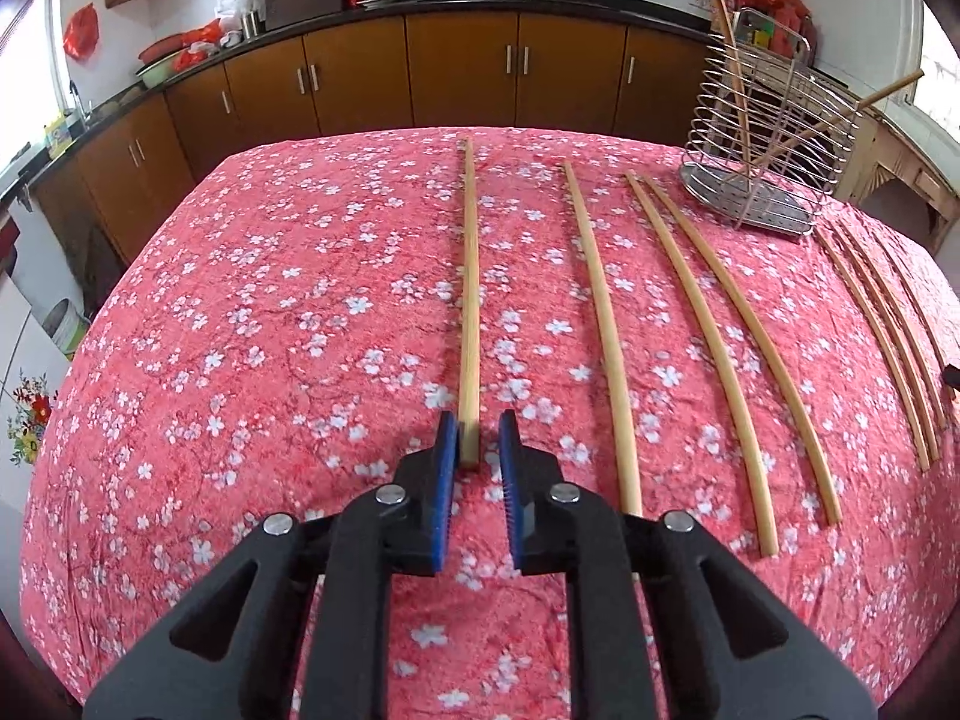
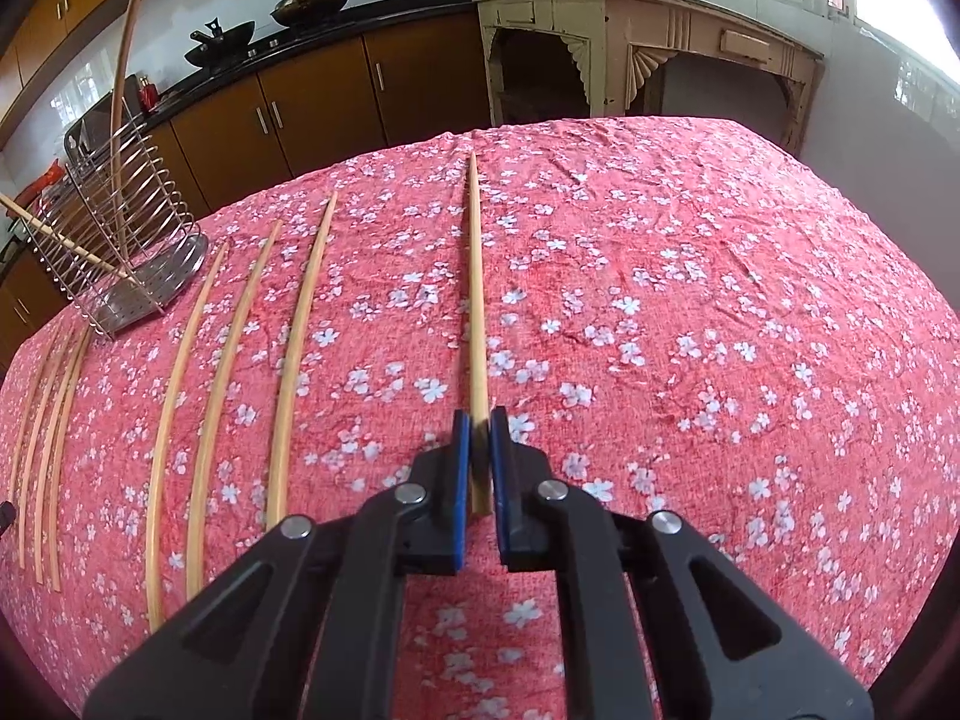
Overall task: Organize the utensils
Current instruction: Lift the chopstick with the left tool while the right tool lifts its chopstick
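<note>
In the left wrist view a pale wooden chopstick (image 1: 470, 300) runs straight ahead over the red floral tablecloth (image 1: 240, 360). Its near end sits between the blue pads of my left gripper (image 1: 478, 426). The left pad touches it, while a gap shows at the right pad, so the gripper is open. In the right wrist view my right gripper (image 2: 480, 420) is shut on the near end of another pale chopstick (image 2: 476, 300), which points away across the cloth. A wire utensil holder (image 1: 762, 138) stands at the table's far right with chopsticks leaning in it.
Three more pale chopsticks (image 1: 690, 312) lie side by side on the cloth right of my left gripper, and several thinner darker ones (image 1: 882, 348) lie near the right edge. In the right wrist view the holder (image 2: 132, 240) is far left. Brown kitchen cabinets (image 1: 462, 66) stand behind the table.
</note>
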